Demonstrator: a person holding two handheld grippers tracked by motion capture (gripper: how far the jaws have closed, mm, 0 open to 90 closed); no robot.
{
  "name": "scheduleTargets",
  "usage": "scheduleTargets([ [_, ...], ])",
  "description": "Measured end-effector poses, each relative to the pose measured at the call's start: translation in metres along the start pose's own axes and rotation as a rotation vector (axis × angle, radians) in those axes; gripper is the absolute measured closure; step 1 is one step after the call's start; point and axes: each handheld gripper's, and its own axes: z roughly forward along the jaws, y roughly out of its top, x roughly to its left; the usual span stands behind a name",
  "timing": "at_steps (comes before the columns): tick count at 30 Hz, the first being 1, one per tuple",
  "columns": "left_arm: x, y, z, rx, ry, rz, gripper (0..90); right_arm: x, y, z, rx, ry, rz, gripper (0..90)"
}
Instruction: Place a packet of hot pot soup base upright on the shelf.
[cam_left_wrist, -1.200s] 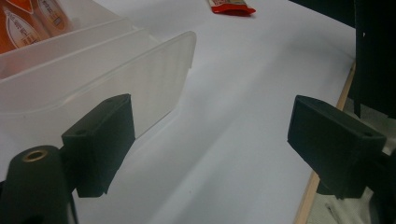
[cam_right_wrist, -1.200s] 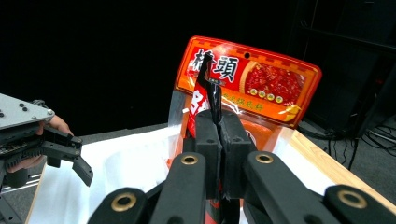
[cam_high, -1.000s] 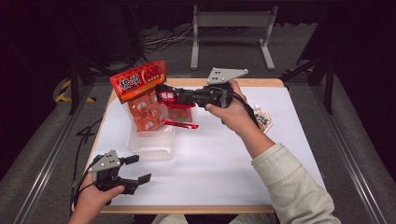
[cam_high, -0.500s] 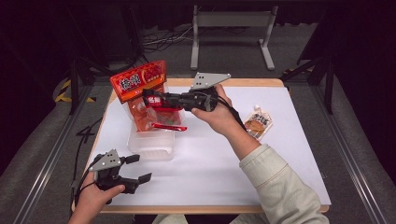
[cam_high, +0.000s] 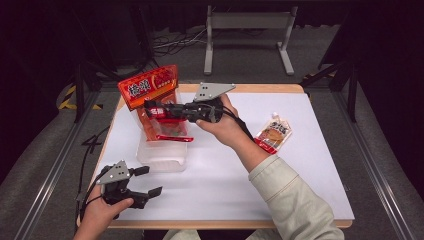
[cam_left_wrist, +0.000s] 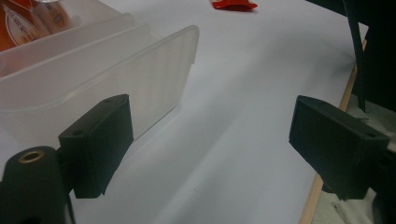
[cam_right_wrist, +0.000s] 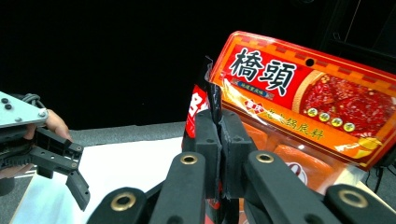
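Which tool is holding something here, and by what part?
The right tool pinches a small red packet by its top edge; the left tool is open, holding nothing.

A small red sachet (cam_right_wrist: 198, 108) is pinched edge-on by its black top edge between the closed right tongs (cam_right_wrist: 219, 135). Just beyond them, a large orange pouch (cam_high: 150, 86) is stood upright in a clear bin (cam_high: 162, 154).
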Motion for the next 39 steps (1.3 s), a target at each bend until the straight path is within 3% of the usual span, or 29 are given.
scheduleTargets([
  [15, 0.0, 0.0, 0.001, 0.0, -0.009, 0.008, 14.5, 0.002, -0.012, 0.028, 0.022, 0.033, 0.0, 88.1],
  [39, 0.0, -0.001, 0.002, 0.005, -0.012, 0.002, 14.5, 0.005, -0.025, 0.051, 0.04, 0.053, -0.036, 87.2],
])
